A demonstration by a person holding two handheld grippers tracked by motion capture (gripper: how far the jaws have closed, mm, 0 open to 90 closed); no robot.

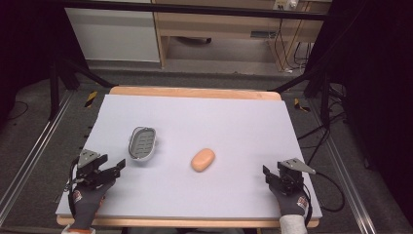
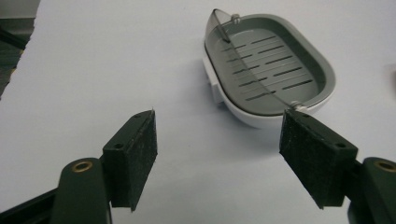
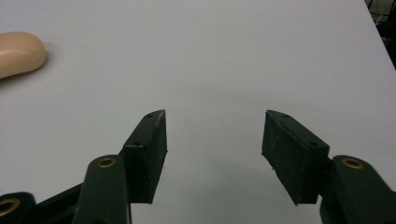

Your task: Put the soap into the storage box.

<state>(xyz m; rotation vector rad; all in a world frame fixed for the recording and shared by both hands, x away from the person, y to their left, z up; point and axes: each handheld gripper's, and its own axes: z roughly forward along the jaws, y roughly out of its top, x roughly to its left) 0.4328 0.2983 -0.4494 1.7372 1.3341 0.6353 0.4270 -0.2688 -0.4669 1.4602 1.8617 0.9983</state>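
Observation:
A grey and white soap dish (image 1: pixel 142 143) with a slotted tray lies on the left half of the pale table (image 1: pixel 195 117). An orange oval soap bar (image 1: pixel 203 159) rests near the middle. My left gripper (image 1: pixel 117 168) sits near the front left corner, jaws apart with nothing between them. In the left gripper view the soap dish (image 2: pixel 268 70) lies just beyond the left gripper (image 2: pixel 217 140), toward its right pad. My right gripper (image 1: pixel 268 175) rests at the front right, open and empty. The soap bar (image 3: pixel 18 53) shows at the far left of the right gripper view, well away from the right gripper (image 3: pixel 212 140).
The table's wooden edge (image 1: pixel 195 91) runs along the far side. Black frame legs (image 1: pixel 53 87) and cables (image 1: pixel 316 131) stand on the floor around it. A wooden cabinet (image 1: pixel 219 24) is behind.

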